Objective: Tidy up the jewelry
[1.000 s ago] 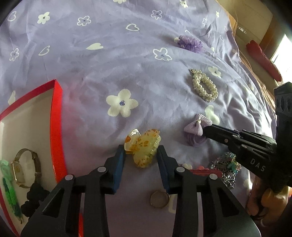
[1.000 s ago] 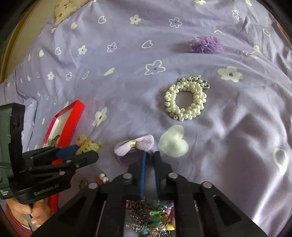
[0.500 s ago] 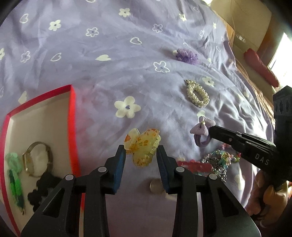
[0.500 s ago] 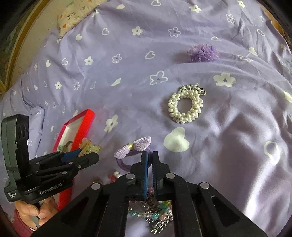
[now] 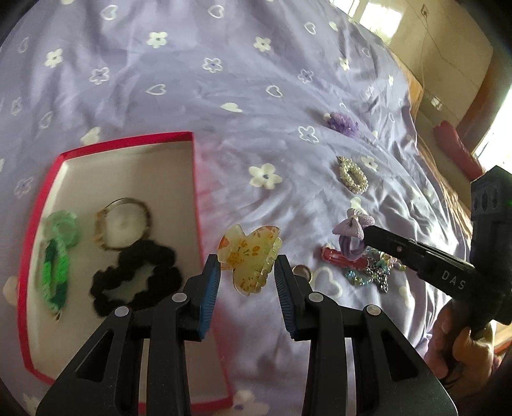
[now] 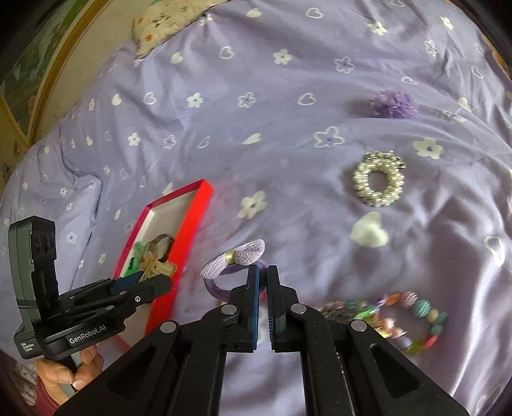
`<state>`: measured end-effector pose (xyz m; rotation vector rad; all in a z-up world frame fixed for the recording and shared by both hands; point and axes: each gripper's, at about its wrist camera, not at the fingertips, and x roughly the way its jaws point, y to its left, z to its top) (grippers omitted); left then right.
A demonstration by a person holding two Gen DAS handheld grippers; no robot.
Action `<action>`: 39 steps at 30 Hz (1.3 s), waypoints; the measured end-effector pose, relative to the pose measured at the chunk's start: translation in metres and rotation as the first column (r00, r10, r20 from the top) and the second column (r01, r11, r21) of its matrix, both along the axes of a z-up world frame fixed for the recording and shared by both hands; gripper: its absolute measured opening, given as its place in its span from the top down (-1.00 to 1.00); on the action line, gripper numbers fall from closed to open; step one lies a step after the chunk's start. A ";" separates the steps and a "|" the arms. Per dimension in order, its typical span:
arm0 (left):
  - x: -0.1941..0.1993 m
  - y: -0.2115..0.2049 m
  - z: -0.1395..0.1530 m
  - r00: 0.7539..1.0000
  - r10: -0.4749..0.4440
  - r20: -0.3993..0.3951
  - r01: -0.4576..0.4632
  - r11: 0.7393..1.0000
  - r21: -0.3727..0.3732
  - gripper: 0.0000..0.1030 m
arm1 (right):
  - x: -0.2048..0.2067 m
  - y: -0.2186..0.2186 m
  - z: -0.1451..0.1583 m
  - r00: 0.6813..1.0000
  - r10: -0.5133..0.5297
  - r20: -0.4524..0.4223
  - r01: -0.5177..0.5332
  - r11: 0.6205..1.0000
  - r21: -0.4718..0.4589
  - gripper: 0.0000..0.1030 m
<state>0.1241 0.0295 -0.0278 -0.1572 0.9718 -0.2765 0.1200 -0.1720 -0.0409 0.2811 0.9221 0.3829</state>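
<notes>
My left gripper (image 5: pixel 247 272) is shut on a yellow flowered claw clip (image 5: pixel 248 256) and holds it in the air beside the right wall of the red box (image 5: pixel 194 179). In the box lie a green bracelet (image 5: pixel 57 252), a watch (image 5: pixel 123 224) and a black scrunchie (image 5: pixel 134 275). My right gripper (image 6: pixel 262 276) is shut on a purple bow hair tie (image 6: pixel 233 257) and holds it lifted above the purple bedsheet, right of the box (image 6: pixel 188 230). The left gripper also shows in the right wrist view (image 6: pixel 150 281).
On the sheet lie a pearl bracelet (image 6: pixel 377 182), a purple flower scrunchie (image 6: pixel 393 104), a beaded chain pile (image 6: pixel 396 313), a red hair clip (image 5: pixel 339 257) and a ring (image 5: pixel 302 271). A pillow (image 6: pixel 166 22) lies at the far edge.
Both grippers have risen off the sheet with their items. The left one has carried the claw clip left, towards the red box; the bow hair tie now hangs from the right gripper.
</notes>
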 end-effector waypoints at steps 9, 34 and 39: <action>-0.028 0.032 0.010 0.998 0.049 0.025 -0.049 0.999 -0.015 0.36 | -0.016 0.038 0.005 0.998 0.069 0.004 -0.069 0.998 -0.007 0.92; -0.062 0.136 -0.013 0.972 0.234 -0.027 -0.234 0.972 -0.013 0.36 | -0.024 0.154 -0.002 0.959 0.282 -0.023 -0.283 0.957 -0.060 0.92; -0.049 0.147 -0.029 0.968 0.243 -0.054 -0.242 0.970 0.032 0.36 | -0.013 0.173 -0.014 0.950 0.307 -0.053 -0.310 0.947 -0.087 0.92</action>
